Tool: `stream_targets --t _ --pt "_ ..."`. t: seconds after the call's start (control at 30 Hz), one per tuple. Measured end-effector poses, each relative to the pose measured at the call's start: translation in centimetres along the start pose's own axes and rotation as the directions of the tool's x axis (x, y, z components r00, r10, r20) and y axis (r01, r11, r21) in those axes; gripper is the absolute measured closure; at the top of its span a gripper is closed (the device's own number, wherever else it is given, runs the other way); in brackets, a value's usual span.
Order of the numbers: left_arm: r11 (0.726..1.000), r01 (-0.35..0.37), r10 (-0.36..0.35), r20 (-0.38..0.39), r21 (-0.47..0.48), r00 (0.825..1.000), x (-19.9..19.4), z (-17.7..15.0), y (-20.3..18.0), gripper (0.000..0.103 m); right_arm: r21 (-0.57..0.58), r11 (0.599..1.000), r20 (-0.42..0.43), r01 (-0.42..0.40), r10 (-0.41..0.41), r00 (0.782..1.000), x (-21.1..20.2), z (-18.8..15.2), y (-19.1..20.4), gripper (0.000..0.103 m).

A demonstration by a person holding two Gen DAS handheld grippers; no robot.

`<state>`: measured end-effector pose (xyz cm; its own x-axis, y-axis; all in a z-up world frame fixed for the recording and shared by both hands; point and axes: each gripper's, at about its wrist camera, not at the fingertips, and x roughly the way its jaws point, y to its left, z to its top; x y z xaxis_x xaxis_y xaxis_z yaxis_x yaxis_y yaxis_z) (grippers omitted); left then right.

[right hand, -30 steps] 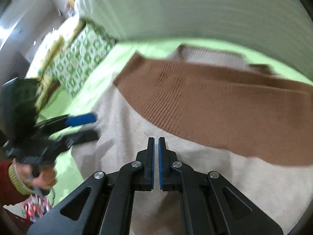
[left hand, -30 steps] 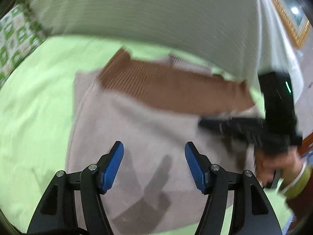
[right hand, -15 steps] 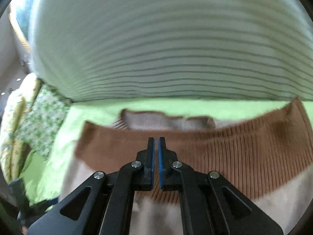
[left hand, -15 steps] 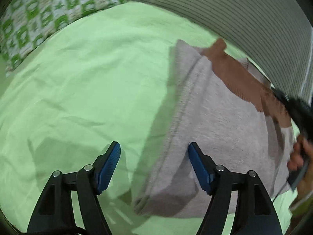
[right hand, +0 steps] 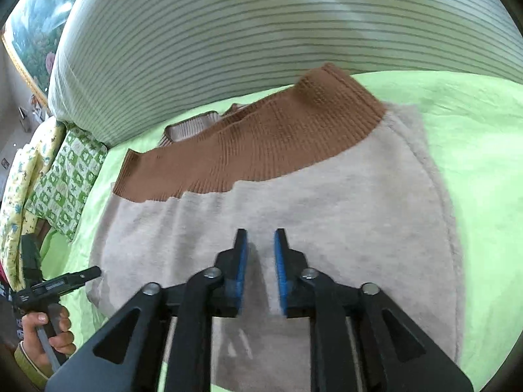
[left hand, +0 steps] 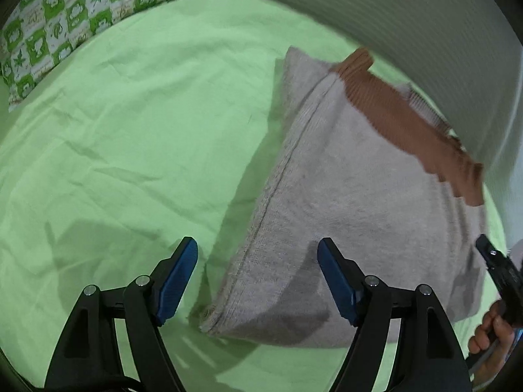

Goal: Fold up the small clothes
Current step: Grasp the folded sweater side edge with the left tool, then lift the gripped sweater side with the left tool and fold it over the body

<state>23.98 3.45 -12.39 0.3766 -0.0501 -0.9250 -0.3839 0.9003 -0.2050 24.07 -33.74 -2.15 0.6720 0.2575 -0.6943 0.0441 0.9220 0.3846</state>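
The folded beige sweater (right hand: pixel 294 215) lies flat on the green bedsheet (left hand: pixel 130 137), its brown ribbed hem (right hand: pixel 248 143) across the far edge, close to the striped pillow (right hand: pixel 261 32). Half a second ago the right gripper (right hand: pixel 260 254) had its blue pads pressed together over the brown hem; now the pads stand a narrow gap apart, holding nothing, and they sit over the plain beige middle of the garment, nearer than the hem. A second ago the left gripper (left hand: pixel 258 277) hovered over the middle of the sweater; since then it has swung to the garment's left side, and now its jaws are spread wide and empty. Its right pad is above the sweater's near left corner while its left pad is over bare sheet, so the seamed left edge (left hand: pixel 278 176) runs up between them. Whether either gripper touches the fabric cannot be told. A green patterned cushion (left hand: pixel 65 9) lies at the far left of the bed. In the left wrist view the right gripper shows at the far right edge, beside the sweater's right side.
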Motion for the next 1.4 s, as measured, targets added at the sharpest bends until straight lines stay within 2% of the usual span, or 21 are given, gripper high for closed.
stream_targets --t 0.07,0.17,0.23,0.37,0.43,0.5,0.6,0.7,0.73,0.8,0.87,0.97,1.03,1.1,1.2,1.3,1.4 --pt "1.000 -0.004 0.004 -0.011 -0.017 1.000 0.6 -0.1 0.1 0.023 -0.005 1.000 -0.010 0.008 -0.008 1.000 0.2 -0.2 -0.3 0.074" --pt "0.999 -0.001 0.001 -0.006 -0.033 1.000 1.0 -0.3 0.2 0.020 0.033 0.994 -0.027 0.108 -0.107 0.994 0.6 -0.6 -2.3 0.074" --pt "0.999 0.003 -0.004 -0.012 -0.048 1.000 0.9 -0.6 0.6 0.020 0.062 0.985 -0.008 0.160 -0.160 0.987 0.0 -0.8 -3.8 0.077" --pt "0.995 0.041 -0.043 -0.018 -0.089 0.999 0.3 -0.8 1.5 0.020 0.107 0.977 0.013 0.183 -0.185 0.983 -1.3 -0.8 -4.1 0.078" --pt "0.993 0.061 -0.064 -0.019 -0.103 0.998 -0.1 -0.8 2.2 0.020 0.106 0.982 0.038 0.155 -0.160 0.986 -1.7 -0.6 -2.9 0.077" --pt "0.992 0.063 -0.065 -0.015 -0.108 0.998 -0.1 -0.3 2.2 0.020 0.091 0.992 0.054 0.089 -0.094 0.994 -1.5 -0.2 -1.0 0.077" --pt "0.988 0.100 -0.102 -0.012 -0.120 0.995 0.5 0.6 1.6 0.018 0.062 0.998 0.031 0.030 -0.032 0.999 -0.2 0.0 1.5 0.076" --pt "0.987 0.121 -0.122 -0.003 -0.110 0.993 1.0 1.5 0.6 0.018 0.021 1.000 0.009 0.002 -0.003 1.000 0.9 -0.3 3.5 0.076" --pt "0.985 0.140 -0.140 0.003 -0.103 0.990 1.0 1.8 0.3 0.020 0.012 1.000 0.001 0.001 -0.001 1.000 1.3 -0.4 4.0 0.076" --pt "0.982 0.170 -0.170 0.005 -0.088 0.985 1.4 2.3 -0.5 0.032 -0.006 1.000 -0.005 0.010 -0.010 1.000 1.5 -0.7 4.3 0.076" --pt "0.982 0.172 -0.172 0.011 -0.077 0.985 1.7 2.7 -1.1 0.054 -0.005 1.000 -0.009 0.019 -0.019 1.000 1.7 -0.9 4.1 0.076" --pt "0.981 0.177 -0.176 0.030 -0.074 0.984 1.4 2.9 -0.9 0.076 0.013 0.999 -0.020 0.047 -0.047 0.999 2.1 -1.1 2.9 0.076" --pt "0.978 0.196 -0.193 0.040 -0.078 0.980 0.8 2.9 -0.6 0.083 0.025 0.997 -0.043 0.077 -0.075 0.996 2.7 -1.4 2.0 0.076" --pt "0.977 0.205 -0.202 0.051 -0.067 0.978 0.1 2.9 -0.7 0.085 0.046 0.995 -0.078 0.086 -0.082 0.994 3.7 -1.8 0.9 0.080" --pt "0.978 0.207 -0.205 0.080 -0.021 0.975 -1.6 2.9 -1.9 0.087 0.029 0.995 -0.070 0.092 -0.090 0.993 4.1 -2.1 0.8 0.080" --pt "0.970 0.242 -0.242 0.122 0.015 0.963 -4.0 2.9 -3.3 0.088 0.046 0.995 -0.064 0.093 -0.090 0.994 4.0 -2.2 0.8 0.080" --pt "0.959 0.276 -0.284 0.148 0.072 0.947 -6.2 2.8 -5.8 0.088 0.095 0.994 -0.051 0.059 -0.054 0.997 3.6 -2.2 0.5 0.079"
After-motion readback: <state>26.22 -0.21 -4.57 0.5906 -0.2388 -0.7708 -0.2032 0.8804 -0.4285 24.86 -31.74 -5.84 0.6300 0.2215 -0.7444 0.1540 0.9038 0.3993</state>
